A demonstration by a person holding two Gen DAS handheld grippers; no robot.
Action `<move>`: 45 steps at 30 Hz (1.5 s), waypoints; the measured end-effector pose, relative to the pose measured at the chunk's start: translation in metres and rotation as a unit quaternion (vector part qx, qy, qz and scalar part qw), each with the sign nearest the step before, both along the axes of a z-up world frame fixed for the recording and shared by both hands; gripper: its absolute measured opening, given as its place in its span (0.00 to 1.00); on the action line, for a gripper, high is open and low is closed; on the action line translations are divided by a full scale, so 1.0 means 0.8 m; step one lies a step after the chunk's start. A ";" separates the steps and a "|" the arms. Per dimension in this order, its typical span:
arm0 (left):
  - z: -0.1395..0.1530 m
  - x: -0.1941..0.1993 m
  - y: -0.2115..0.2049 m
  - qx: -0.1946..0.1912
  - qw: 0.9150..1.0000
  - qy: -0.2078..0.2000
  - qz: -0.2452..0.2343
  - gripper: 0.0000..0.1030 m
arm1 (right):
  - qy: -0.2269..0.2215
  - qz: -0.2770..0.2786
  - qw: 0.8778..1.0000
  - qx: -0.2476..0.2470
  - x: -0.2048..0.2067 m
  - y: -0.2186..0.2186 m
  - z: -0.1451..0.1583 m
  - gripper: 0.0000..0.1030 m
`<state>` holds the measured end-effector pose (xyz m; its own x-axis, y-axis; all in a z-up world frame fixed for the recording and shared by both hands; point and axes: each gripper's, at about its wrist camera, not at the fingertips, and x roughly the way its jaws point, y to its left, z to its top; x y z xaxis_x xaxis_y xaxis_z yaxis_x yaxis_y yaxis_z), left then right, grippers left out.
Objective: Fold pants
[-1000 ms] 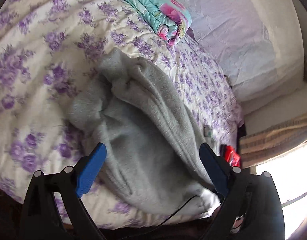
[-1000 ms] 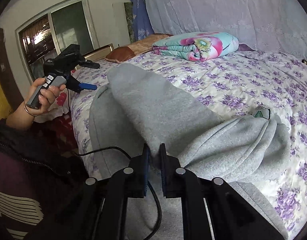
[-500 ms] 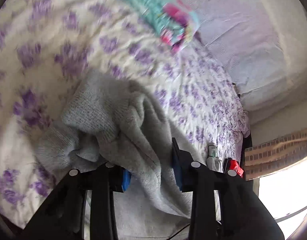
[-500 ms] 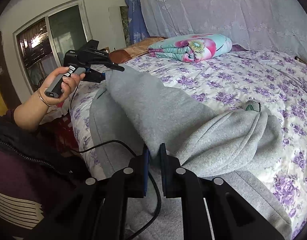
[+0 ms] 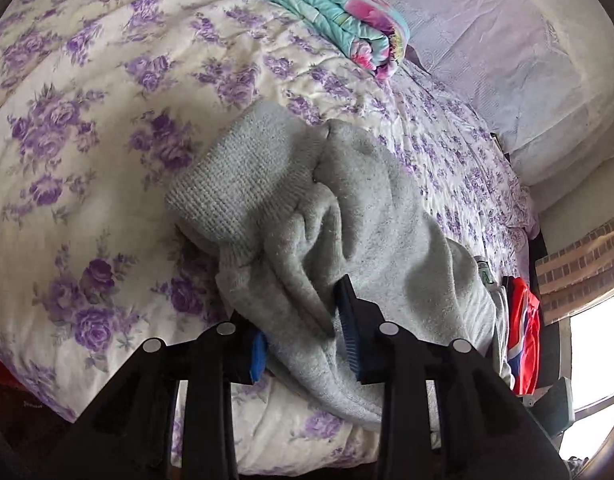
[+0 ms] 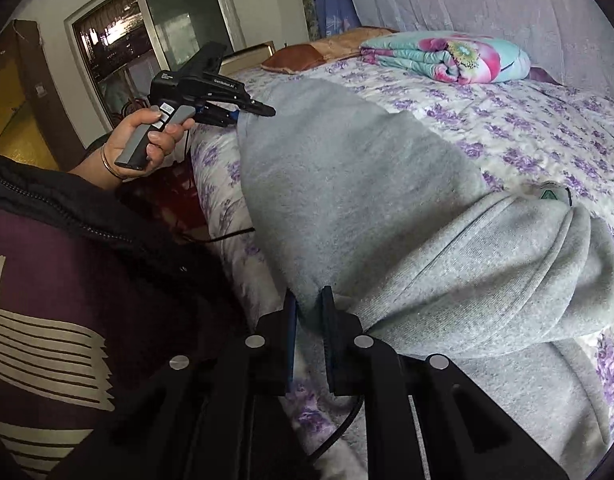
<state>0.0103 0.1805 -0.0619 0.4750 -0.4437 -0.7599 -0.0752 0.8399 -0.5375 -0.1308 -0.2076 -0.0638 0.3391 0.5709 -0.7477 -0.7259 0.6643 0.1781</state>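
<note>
Grey sweatpants (image 5: 347,208) lie bunched on a bed with a purple-flowered cover (image 5: 87,120). My left gripper (image 5: 307,344) is shut on a thick fold of the pants near the ribbed cuff (image 5: 235,184). In the right wrist view the pants (image 6: 347,184) stretch between both grippers. My right gripper (image 6: 309,312) is shut on their near edge, beside the waistband end (image 6: 547,264). The left gripper (image 6: 243,110) shows there too, held in a hand and clamped on the far end of the pants.
A folded teal and pink floral quilt (image 5: 339,20) lies farther up the bed, also in the right wrist view (image 6: 447,56). A brown pillow (image 6: 295,56) sits by the window. A red garment (image 5: 523,320) hangs past the bed edge. A black cable (image 6: 339,428) trails under my right gripper.
My left gripper, open above the pants a second ago, has come down and closed on a fold of them. My right gripper has kept its hold, and the cloth now stretches between the two.
</note>
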 end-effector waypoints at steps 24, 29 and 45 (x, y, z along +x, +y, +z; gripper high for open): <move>0.277 -0.195 0.117 0.107 0.960 -0.208 0.154 0.66 | 0.023 -0.011 0.992 0.127 -0.008 -0.065 0.076 0.13; 0.310 -0.251 0.182 0.104 0.934 -0.229 0.254 0.71 | -0.013 0.004 0.986 0.164 -0.040 -0.109 0.132 0.24; 0.096 -0.076 -0.157 0.037 0.982 -0.135 -0.129 0.72 | 0.067 -0.054 0.988 -0.130 0.027 0.032 -0.024 0.32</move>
